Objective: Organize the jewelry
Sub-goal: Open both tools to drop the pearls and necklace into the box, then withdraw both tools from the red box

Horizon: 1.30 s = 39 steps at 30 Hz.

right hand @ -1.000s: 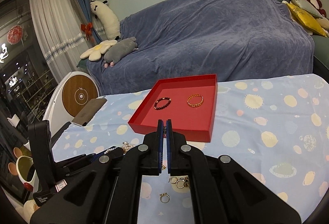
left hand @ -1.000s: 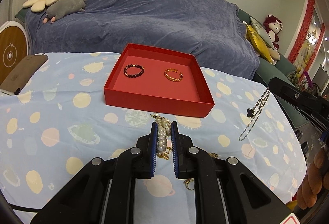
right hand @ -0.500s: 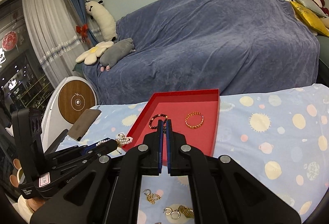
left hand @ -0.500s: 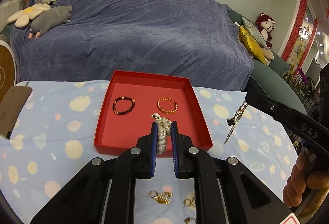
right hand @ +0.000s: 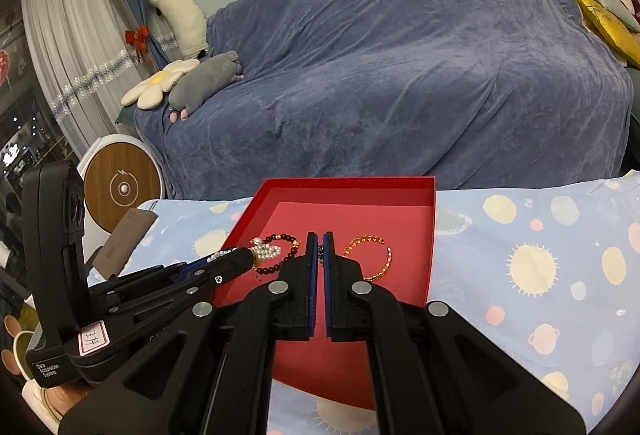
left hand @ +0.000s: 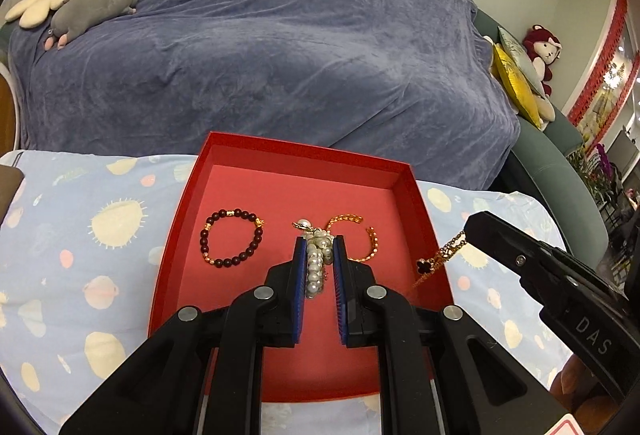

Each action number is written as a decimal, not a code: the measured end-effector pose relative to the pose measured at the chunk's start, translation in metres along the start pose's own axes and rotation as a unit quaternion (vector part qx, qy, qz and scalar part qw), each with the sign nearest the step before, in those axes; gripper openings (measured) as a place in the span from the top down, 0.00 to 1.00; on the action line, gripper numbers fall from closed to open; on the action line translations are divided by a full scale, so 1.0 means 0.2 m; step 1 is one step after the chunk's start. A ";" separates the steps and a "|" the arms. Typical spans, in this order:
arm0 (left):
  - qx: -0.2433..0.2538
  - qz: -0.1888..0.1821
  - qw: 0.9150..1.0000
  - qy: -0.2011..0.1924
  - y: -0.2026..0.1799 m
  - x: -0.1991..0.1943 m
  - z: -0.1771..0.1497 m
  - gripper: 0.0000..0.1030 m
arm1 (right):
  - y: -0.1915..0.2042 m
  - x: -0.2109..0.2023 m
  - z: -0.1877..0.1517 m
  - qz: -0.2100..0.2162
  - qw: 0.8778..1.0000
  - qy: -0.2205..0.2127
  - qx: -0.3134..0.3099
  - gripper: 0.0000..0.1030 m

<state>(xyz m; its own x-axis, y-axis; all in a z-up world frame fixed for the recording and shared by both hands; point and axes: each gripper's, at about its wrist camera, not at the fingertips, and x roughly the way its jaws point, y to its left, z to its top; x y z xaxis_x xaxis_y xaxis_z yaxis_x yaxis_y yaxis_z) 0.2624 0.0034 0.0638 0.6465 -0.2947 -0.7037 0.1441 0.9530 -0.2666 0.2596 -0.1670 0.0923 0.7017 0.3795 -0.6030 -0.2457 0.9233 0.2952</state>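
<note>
A red tray lies on the patterned tablecloth. In it lie a dark bead bracelet and a gold bracelet. My left gripper is shut on a pearl necklace and holds it above the tray's middle. My right gripper is shut on a gold chain with a black clover charm, which hangs over the tray's right wall. In the right wrist view only a bit of chain shows between its jaws.
A sofa under a blue cover stands behind the table, with plush toys on it. A brown phone-like slab lies on the cloth at the left. A round white-and-wood device stands beside the table.
Both grippers have moved forward from the loose jewelry on the cloth to above the red tray, carrying the pearl necklace and the clover chain.
</note>
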 end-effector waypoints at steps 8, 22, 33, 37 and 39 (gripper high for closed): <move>-0.019 0.005 0.999 0.029 0.11 0.12 -0.04 0.81 | -0.06 0.08 -0.06 -0.009 1.000 0.011 0.009 0.84; -0.010 0.051 0.997 0.048 0.24 0.09 -0.22 0.74 | 0.00 0.14 -0.34 0.000 0.995 0.097 -0.022 0.80; 0.023 0.076 0.995 0.057 0.17 0.04 -0.37 0.74 | -0.12 0.06 -0.44 -0.037 0.994 0.100 -0.016 0.85; 0.018 0.076 0.995 0.054 0.17 0.02 -0.40 0.74 | -0.12 0.03 -0.46 -0.042 0.994 0.103 -0.016 0.85; 0.014 0.073 0.996 0.053 0.18 0.01 -0.41 0.74 | -0.12 0.02 -0.47 -0.039 0.994 0.104 -0.013 0.85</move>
<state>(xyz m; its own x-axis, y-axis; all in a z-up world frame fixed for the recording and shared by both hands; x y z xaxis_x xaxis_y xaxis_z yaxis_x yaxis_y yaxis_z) 0.2074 0.0309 -0.0016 0.5793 -0.1582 -0.7996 0.0765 0.9872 -0.1398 0.2058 -0.1823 0.0125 0.5664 0.3084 -0.7642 -0.2154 0.9505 0.2239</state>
